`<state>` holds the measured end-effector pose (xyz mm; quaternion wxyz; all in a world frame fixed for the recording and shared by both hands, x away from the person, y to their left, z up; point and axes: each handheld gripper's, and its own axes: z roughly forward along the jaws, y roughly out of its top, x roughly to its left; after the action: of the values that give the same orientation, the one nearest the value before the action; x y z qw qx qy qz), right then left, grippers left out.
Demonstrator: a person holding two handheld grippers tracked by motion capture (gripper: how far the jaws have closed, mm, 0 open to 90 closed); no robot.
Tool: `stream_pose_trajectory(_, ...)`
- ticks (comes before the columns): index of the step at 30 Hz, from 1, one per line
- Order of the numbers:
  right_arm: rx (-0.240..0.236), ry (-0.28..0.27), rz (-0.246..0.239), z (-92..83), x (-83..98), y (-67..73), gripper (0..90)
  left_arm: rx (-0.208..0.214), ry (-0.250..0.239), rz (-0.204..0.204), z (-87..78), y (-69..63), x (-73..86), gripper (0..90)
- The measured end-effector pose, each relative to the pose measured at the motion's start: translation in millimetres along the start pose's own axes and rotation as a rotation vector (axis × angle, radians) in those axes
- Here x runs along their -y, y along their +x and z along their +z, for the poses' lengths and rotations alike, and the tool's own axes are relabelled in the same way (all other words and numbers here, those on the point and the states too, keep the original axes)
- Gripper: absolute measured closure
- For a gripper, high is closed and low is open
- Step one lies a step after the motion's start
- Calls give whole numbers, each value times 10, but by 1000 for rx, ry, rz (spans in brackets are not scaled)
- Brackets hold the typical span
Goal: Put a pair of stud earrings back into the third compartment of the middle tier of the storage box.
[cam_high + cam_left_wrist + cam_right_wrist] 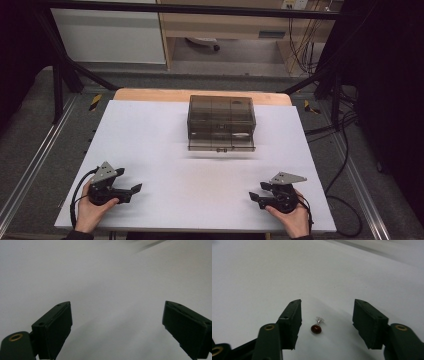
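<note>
Nearest to me, the person's two hands are resting on the near edge of the white table (150, 135), each gripping a pair of tongs. Starting at the left, the left tongs (131, 191) are sitting low over the sheet with their jaws spread wide, and in the left gripper view nothing but bare white surface is lying between them (117, 322). Moving across, a smoky translucent box (221, 122) with small drawers is standing at the middle of the far side, well apart from both hands. At the right, the right tongs (256, 196) are also standing open, holding nothing, and in the right gripper view a tiny earring (317, 327) is lying on the table between the two jaws (325, 320), a little closer to the left-hand one and touching neither. It is looking like a dark red bead on a thin silvery post with a clear backing. I am guessing it will handle as almost weightless, hard and smooth, so it is likely to skid or flick away if nipped off-centre, and the post is likely to bend under a hard squeeze. The safest hold, I am thinking, is across the round bead itself, closing slowly with the jaw tips right down at the sheet.
</note>
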<state>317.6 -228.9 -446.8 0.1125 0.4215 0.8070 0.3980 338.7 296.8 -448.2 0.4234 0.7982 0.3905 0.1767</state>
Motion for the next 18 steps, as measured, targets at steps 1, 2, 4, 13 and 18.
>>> stream_pose_trajectory(1,3,2,-4,1,5,1,457,0,0,0,0,-1,0,87)
stream_pose_trajectory(2,2,5,-5,4,9,5,483,0,2,0,-4,-1,0,87)
stream_pose_trajectory(4,-7,19,-9,11,13,14,527,0,0,0,-8,4,1,87)
stream_pose_trajectory(13,-16,48,-27,38,33,45,686,-1,2,1,-9,9,3,87)
stream_pose_trajectory(18,-23,54,-24,30,38,40,755,0,1,1,-8,5,2,87)
